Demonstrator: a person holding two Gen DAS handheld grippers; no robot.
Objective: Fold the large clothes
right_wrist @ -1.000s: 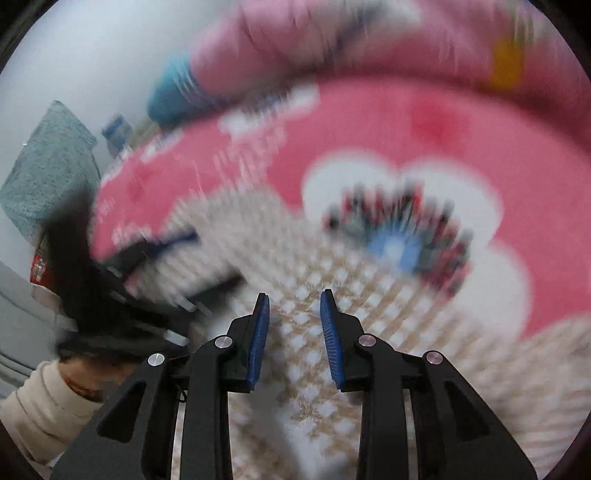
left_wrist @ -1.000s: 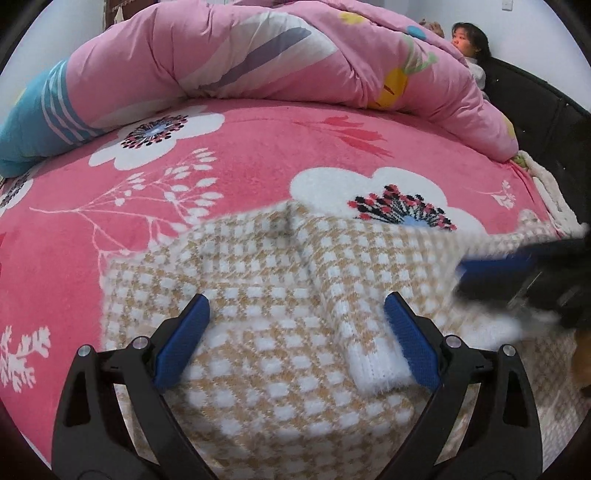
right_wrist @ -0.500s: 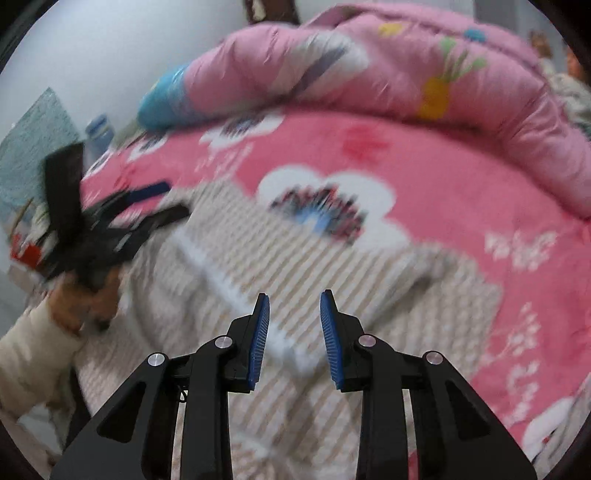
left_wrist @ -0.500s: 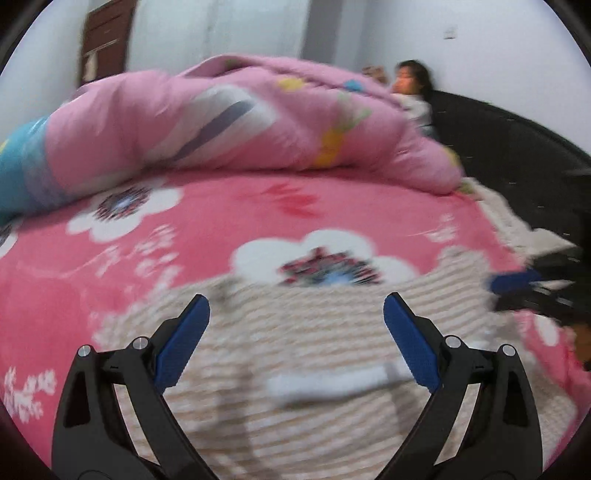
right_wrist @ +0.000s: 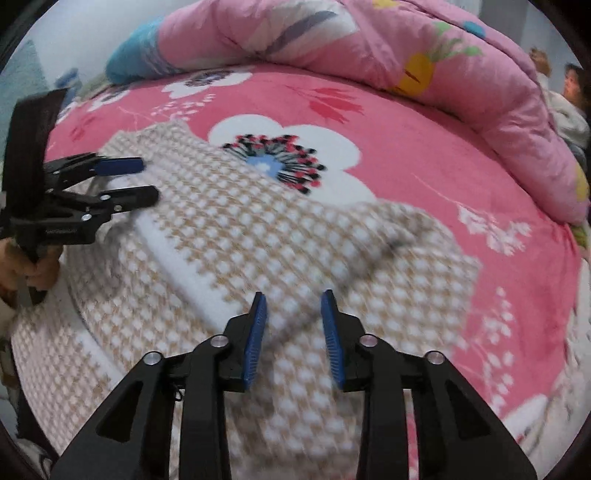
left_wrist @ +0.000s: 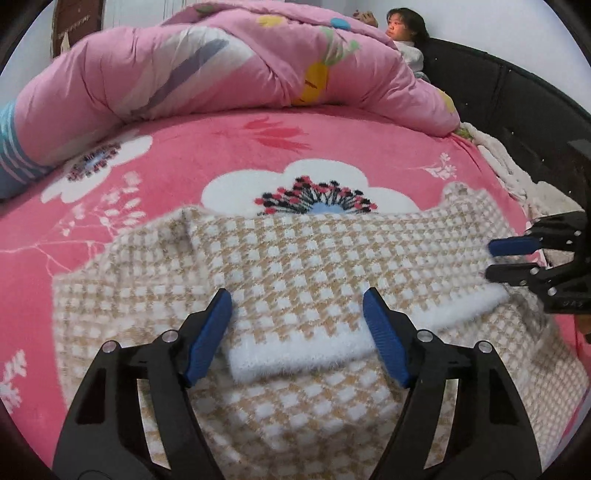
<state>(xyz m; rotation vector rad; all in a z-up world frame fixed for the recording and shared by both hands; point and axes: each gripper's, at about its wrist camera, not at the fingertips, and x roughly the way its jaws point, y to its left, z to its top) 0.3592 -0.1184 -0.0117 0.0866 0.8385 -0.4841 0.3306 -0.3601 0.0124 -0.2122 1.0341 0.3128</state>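
A beige-and-white checked sweater [left_wrist: 295, 266] lies flat on the bed, one sleeve folded across its body. The sleeve's white cuff [left_wrist: 295, 354] lies between the pads of my left gripper [left_wrist: 299, 332], whose jaws are closing; a gap still shows at the left pad. In the right wrist view the left gripper [right_wrist: 147, 181] hovers over the sweater's [right_wrist: 240, 240] left edge, held by a hand [right_wrist: 29, 266]. My right gripper [right_wrist: 293, 332] stands narrowly open above the sweater's middle, nothing between its pads. It shows at the right edge of the left wrist view as the right gripper [left_wrist: 495, 260].
A pink blanket [left_wrist: 258, 155] with white flowers covers the bed. A rolled pink quilt [left_wrist: 221, 66] lies across the far side. A person [left_wrist: 402, 29] lies behind it near the black bed frame [left_wrist: 517, 110].
The left gripper's jaws have drawn closer together, now flanking the white cuff. Both cameras swung during the blur; the right gripper now hangs over the sweater rather than the flower.
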